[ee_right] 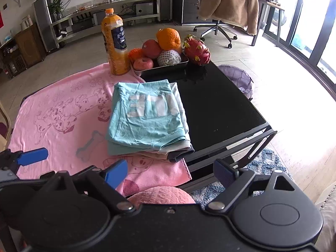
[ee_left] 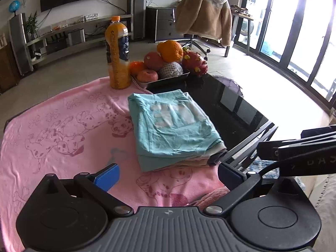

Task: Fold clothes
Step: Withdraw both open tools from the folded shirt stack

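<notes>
One stack of folded clothes (ee_right: 147, 124) at the middle of the table, half on the pink dog-print blanket (ee_right: 63, 113), half on the bare black glass tabletop (ee_right: 214, 109). On top, a mint-green T-shirt (ee_left: 172, 124) with white lettering; under it a paler grey layer, a beige one and a dark hem showing at the near right corner. Soft, light, limp cotton by the look of it: likely to sag and unfold if lifted by one edge, likely to slide easily on the glass. Best taken at the near folded edge, through all layers, or at both near corners at once. Behind the stack, an orange juice bottle (ee_right: 115, 44) and a metal tray (ee_right: 168, 68) of fruit, a dragon fruit (ee_right: 197, 50) beside it. Left gripper (ee_left: 168, 174) just short of the stack's near edge, jaws wide apart, empty. Right gripper (ee_right: 171, 173) likewise near, jaws wide apart, nothing between them. Not touching cloth yet, either one.
</notes>
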The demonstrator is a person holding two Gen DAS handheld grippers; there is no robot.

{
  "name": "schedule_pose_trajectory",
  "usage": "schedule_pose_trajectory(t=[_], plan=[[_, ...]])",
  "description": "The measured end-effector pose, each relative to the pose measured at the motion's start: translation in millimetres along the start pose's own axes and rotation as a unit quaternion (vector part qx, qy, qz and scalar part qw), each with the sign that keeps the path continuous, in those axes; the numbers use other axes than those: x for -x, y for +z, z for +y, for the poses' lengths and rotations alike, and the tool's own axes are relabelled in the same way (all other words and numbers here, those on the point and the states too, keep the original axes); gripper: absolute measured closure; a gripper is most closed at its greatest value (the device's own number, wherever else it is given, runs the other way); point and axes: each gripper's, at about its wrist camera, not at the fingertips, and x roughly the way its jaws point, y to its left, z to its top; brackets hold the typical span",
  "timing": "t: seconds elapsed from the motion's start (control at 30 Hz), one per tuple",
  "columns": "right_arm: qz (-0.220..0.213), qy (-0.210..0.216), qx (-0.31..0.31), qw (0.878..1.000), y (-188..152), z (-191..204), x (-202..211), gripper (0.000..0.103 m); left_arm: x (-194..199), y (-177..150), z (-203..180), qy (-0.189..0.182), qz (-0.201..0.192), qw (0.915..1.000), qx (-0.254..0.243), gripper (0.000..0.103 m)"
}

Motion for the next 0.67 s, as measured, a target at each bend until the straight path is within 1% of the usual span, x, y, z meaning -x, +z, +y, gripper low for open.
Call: schedule_pose_trajectory(t=[0.07, 0.13, 0.23, 0.57, 0.67], plan=[[0.001, 0.002, 0.001, 1.000, 0.2, 1.5, -1.1, 0.014, -3.5, -0.8, 1.3, 0.003, 0.007, 1.0000, 0.007, 0.002], [0.001, 0.002, 0.003, 1.000, 0.6, 3.4, -2.6, 0.014, -7.2, -1.6, 3.9, -0.006, 0.017, 0.9997, 0.017, 0.004], [0.003, 0.001, 0.005, 1.000, 1.0, 4.9, -4.8, 0.014, -10.2, -2.6, 5.5, -0.008, 0.020, 0.9995, 0.025, 0.004], [0.010, 0.002, 0.001, 1.000, 0.7, 7.7, -12.5, 0.014, -13.0, -2.6, 7.2, -0.006, 0.014, 0.9997, 0.019, 0.003], [0.010, 0.003, 0.000, 1.000, 1.4, 8.6, -14.0, 0.014, -14.7, -1.7, 9.8, -0.009, 0.020, 0.9996, 0.019, 0.003]])
